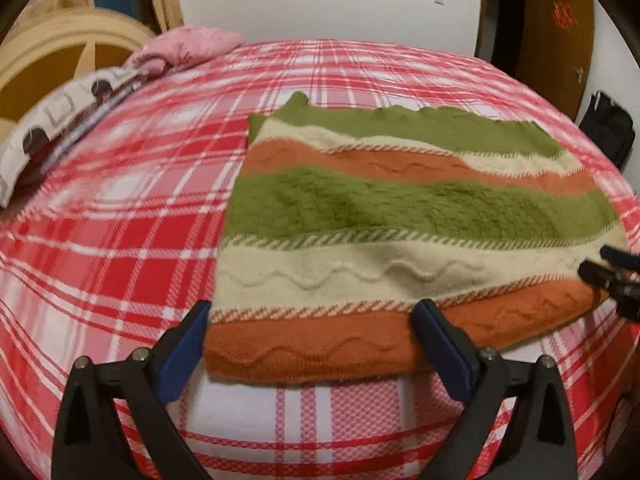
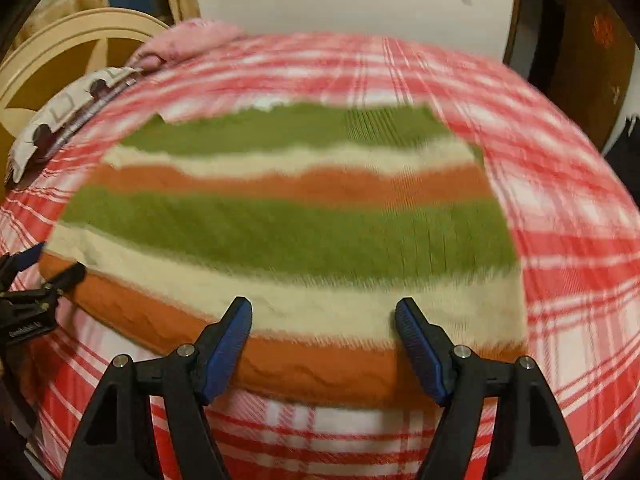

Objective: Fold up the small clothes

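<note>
Item, far left: white patterned pillow (image 1: 48, 136) and crumpled pink cloth (image 1: 188, 46) at the head of the bed; neither is part of your task.

Item, underlay: red-and-white plaid bedsheet (image 1: 120, 220) covering the bed.

Item, task piece: green, cream and orange striped knitted garment (image 1: 400, 216), lying flat on the sheet, already doubled by the look of its thick near edge. Its stripes and long axis run left to right across your view; the orange hem faces you.

Item, your left gripper (image 1: 312, 332): fingers spread wide, empty, straddling the left part of the orange hem, just at its edge.

Item, your right gripper (image 2: 324, 324): fingers likewise apart, holding nothing, poised over the near hem toward the garment's right end. This view is motion-blurred, so contact cannot be told.

Note: both grippers sit about equally near the same hem, so a fold away from you, across the stripes, looks the likely next move.
</note>
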A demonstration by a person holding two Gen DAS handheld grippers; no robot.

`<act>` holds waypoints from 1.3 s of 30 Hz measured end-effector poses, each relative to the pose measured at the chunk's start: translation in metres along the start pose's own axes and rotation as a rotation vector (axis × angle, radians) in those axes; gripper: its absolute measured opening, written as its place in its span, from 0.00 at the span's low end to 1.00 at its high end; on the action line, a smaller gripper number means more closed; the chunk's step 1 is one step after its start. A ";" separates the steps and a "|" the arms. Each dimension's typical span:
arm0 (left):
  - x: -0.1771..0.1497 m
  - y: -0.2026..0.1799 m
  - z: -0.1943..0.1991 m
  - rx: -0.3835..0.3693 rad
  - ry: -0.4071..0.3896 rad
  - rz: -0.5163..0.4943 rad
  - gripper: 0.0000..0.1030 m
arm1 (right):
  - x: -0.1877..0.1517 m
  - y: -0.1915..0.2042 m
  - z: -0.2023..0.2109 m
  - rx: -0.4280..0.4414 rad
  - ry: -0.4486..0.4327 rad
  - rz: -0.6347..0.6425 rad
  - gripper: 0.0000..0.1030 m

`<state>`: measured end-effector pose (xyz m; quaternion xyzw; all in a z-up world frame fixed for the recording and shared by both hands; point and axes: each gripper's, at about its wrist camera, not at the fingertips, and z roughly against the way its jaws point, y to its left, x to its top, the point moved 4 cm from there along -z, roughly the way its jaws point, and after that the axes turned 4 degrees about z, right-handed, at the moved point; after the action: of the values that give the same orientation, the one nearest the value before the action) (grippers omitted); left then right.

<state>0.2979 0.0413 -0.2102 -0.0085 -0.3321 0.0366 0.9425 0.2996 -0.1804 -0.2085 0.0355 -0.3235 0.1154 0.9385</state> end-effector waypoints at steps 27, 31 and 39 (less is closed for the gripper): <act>-0.020 0.014 0.019 -0.081 -0.012 0.043 1.00 | -0.037 -0.076 0.037 -0.055 -0.032 -0.145 0.73; -0.031 0.036 0.029 -0.048 -0.022 0.046 1.00 | -0.035 -0.067 0.064 -0.098 -0.087 -0.096 0.73; -0.025 0.104 0.049 0.060 -0.093 0.124 1.00 | -0.003 0.047 0.077 -0.019 -0.154 0.226 0.72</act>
<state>0.2410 0.1423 -0.1921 0.0011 -0.3730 0.1050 0.9219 0.2396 -0.1460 -0.1503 -0.0015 -0.3974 0.2144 0.8922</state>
